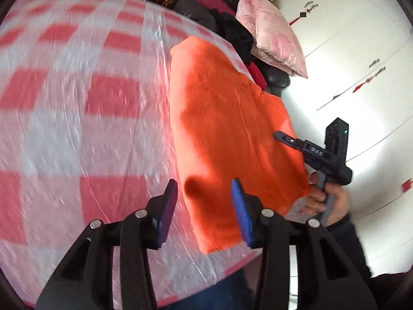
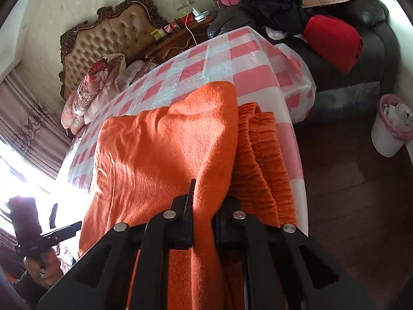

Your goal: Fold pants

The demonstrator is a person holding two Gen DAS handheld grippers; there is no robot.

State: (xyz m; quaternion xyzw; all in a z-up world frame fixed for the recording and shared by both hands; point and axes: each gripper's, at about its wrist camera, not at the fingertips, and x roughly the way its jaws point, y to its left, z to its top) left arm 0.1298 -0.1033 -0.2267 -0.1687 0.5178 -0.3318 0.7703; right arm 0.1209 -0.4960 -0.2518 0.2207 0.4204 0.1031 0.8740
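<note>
The orange pants [image 1: 227, 129] lie folded along the near edge of the checkered table [image 1: 77, 103], open cloth spreading toward ten o'clock. The left gripper [image 1: 204, 211] hovers parted, empty. The right gripper [image 2: 204, 206] is clamped on the pants' fold.
</note>
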